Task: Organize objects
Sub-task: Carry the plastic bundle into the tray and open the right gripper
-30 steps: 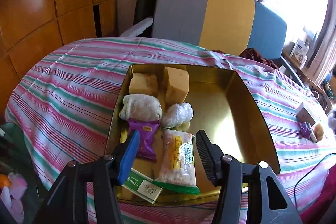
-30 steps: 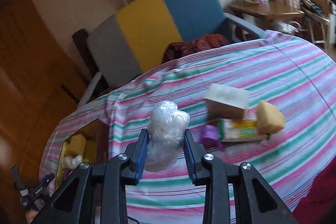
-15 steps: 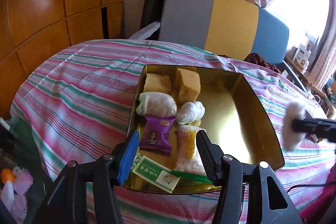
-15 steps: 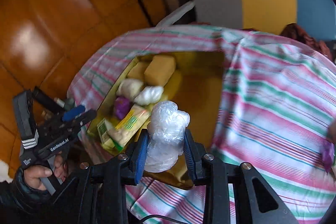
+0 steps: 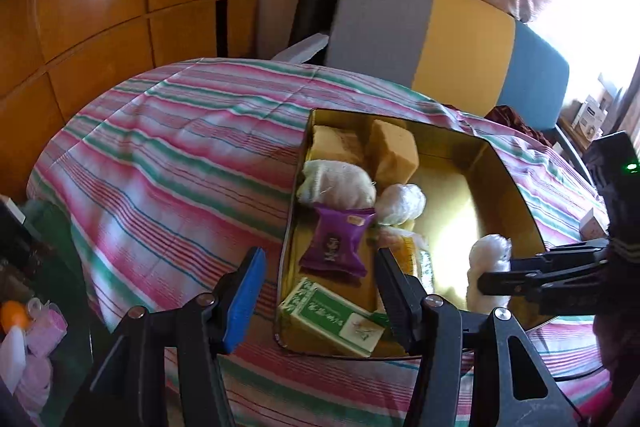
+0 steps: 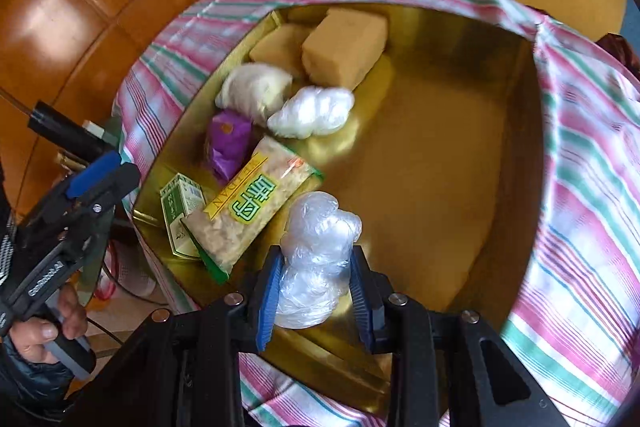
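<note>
A gold tin box [image 5: 508,187] [image 6: 440,155] lies on the striped tablecloth. In it are two tan sponge blocks [image 6: 344,47], a white cloth bundle [image 6: 256,93], a clear plastic-wrapped ball [image 6: 312,113], a purple packet [image 5: 336,243], a yellow-green snack bag [image 6: 248,211] and a green-white carton [image 5: 332,319]. My right gripper [image 6: 316,287] [image 5: 486,281] is shut on a crumpled clear plastic bundle [image 6: 316,255], held over the tin's near right part. My left gripper [image 5: 320,279] hangs open above the tin's near left corner, nothing between its fingers.
The striped cloth [image 5: 180,155] covers a round table. A grey, yellow and blue chair [image 5: 440,39] stands behind it, with wooden panelling [image 5: 100,7] at left. Small items sit on the floor at lower left [image 5: 24,331]. A hand [image 6: 44,327] holds the left gripper's handle.
My right gripper swung from the far table side to over the tin, carrying the plastic bundle and tipping downward. My left gripper drifted left, off the snack bag toward the tin's corner.
</note>
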A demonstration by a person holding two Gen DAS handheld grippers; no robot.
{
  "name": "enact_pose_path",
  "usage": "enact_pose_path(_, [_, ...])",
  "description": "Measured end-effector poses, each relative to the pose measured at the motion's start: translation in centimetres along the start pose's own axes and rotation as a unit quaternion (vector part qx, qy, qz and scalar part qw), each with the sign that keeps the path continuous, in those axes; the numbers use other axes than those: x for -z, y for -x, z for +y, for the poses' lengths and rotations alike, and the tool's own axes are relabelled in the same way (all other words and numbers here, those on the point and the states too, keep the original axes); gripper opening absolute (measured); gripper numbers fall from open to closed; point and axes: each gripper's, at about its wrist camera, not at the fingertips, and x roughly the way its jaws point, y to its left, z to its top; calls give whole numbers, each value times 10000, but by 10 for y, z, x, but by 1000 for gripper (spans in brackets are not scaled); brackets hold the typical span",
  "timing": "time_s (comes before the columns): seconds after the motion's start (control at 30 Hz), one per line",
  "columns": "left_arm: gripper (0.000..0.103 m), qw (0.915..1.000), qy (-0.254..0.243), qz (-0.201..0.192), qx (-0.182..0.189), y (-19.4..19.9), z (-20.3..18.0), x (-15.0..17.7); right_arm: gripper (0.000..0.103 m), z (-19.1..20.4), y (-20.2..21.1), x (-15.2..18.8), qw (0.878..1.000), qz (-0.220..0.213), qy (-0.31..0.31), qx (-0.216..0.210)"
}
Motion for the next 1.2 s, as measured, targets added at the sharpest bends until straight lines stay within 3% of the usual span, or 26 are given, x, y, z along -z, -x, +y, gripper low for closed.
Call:
enact_pose_path(0.13, [57, 9999, 60, 66, -59, -3, 7, 3, 36, 9, -20, 2, 9997, 203, 82, -69])
enact_pose_path(0.33, [60, 9999, 53, 71, -93, -3, 8, 5, 44, 11, -21, 9, 9997, 89, 3, -230])
enact_pose_path(0.47, [60, 10000, 1, 51, -84, -2, 4, 5, 46, 7, -16, 13, 9996, -11, -83, -263])
enact_pose_path(0.73, [62, 9999, -85, -31, -118, 4, -1, 5, 59, 2, -1, 17, 9992, -204, -237, -243])
enact_pose_path(1.2, [64, 9992, -329, -210, -116, 18, -18, 2, 66, -3, 39, 30, 9960, -826, -345, 9])
